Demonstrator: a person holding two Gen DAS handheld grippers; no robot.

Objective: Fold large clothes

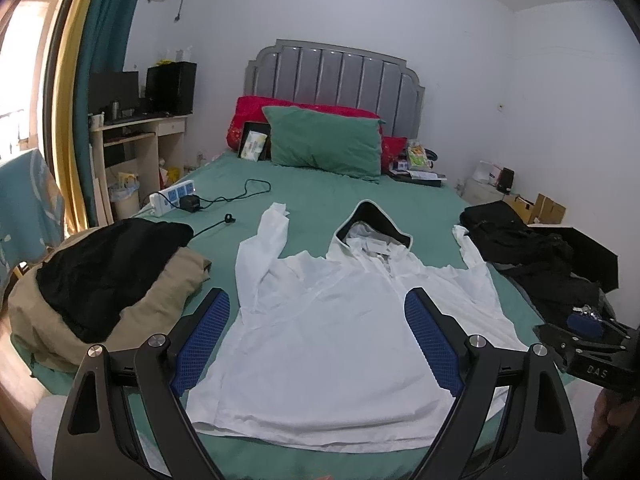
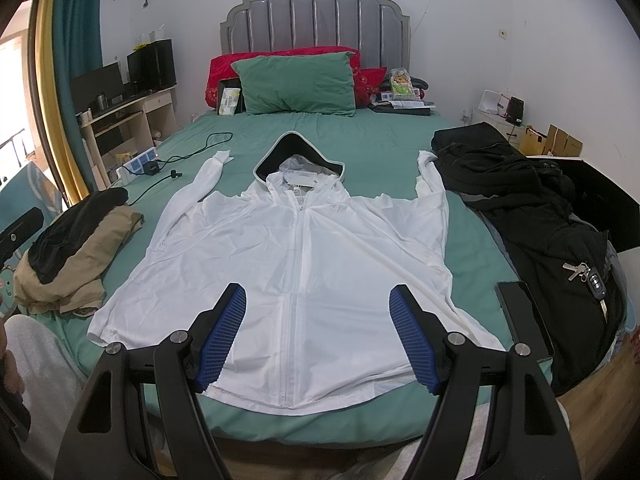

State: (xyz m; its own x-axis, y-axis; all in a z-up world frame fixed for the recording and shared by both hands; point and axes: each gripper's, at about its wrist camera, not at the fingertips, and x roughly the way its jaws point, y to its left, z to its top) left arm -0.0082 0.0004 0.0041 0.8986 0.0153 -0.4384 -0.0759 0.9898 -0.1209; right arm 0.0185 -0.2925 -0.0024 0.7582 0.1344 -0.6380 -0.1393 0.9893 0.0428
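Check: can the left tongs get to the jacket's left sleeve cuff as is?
Probably yes. The left tongs are open above the white jacket; its left sleeve cuff lies bare on the green sheet, uncovered.

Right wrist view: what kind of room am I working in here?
Most likely a home bedroom. A bed with a green sheet stands against a grey padded headboard, with a green pillow at its head. A white zip-up hooded jacket lies spread flat on the sheet.
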